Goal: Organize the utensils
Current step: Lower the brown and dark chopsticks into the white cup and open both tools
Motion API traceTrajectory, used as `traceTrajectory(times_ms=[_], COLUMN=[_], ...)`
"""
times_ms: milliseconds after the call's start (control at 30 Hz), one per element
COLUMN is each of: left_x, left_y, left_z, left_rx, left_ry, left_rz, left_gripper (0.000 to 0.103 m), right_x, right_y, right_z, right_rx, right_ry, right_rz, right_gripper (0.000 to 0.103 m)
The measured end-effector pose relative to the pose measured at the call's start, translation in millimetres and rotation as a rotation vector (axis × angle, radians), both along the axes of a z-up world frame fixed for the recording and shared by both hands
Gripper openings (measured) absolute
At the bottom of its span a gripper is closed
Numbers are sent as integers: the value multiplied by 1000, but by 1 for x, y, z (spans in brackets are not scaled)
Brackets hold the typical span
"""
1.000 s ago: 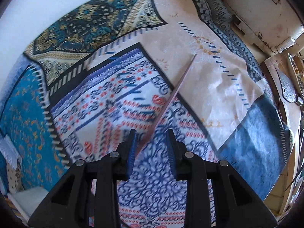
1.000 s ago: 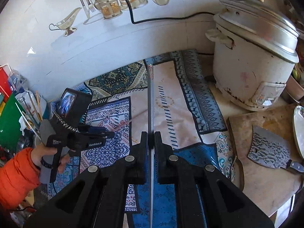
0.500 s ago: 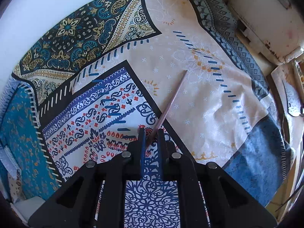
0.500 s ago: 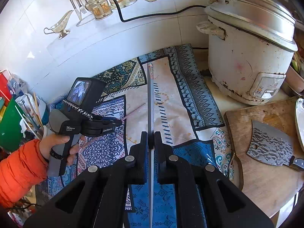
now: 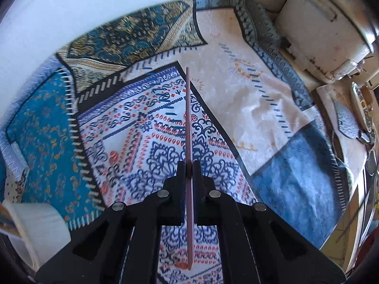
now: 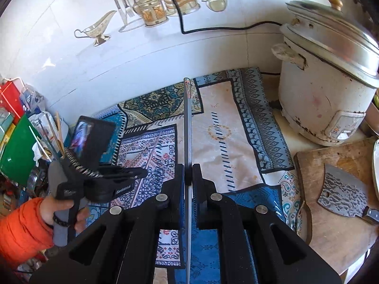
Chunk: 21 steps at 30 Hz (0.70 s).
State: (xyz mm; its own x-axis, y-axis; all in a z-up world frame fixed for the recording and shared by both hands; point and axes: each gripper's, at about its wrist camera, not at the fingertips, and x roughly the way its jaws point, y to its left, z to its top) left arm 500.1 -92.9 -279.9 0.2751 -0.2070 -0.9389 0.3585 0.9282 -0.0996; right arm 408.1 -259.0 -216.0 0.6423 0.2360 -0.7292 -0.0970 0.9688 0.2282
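My left gripper is shut on a pink chopstick, which points straight ahead above the patterned cloth. In the right wrist view the left gripper is held by a hand in an orange sleeve at the left, above the cloth. My right gripper is shut on a long grey metal utensil, which points toward the wall. A holder with several sticks stands at the far left.
A white rice cooker stands at the right. A cleaver lies on a wooden board at the lower right. A green container and clutter fill the left edge. A white container sits lower left.
My left gripper closed on the pink chopstick and lifted it off the cloth; it now points straight ahead. My right gripper keeps holding the grey utensil.
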Motion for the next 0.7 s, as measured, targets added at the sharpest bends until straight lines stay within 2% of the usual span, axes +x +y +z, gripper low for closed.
traceTrajectory(times_ms=[233, 433, 700], left_x=[-44, -62, -94], left_y=[32, 62, 114], left_z=[57, 87, 141], left_rx=[-59, -100, -126], left_ry=[-137, -229, -366], left_rz=[76, 140, 222], left_gripper=[3, 2, 1], right_x=[4, 6, 17], right_y=[37, 71, 121], right_z=[15, 28, 43], right_rx=[-11, -16, -21], right_ry=[-42, -79, -126], right_rz=[70, 130, 220], right_gripper=[6, 6, 6])
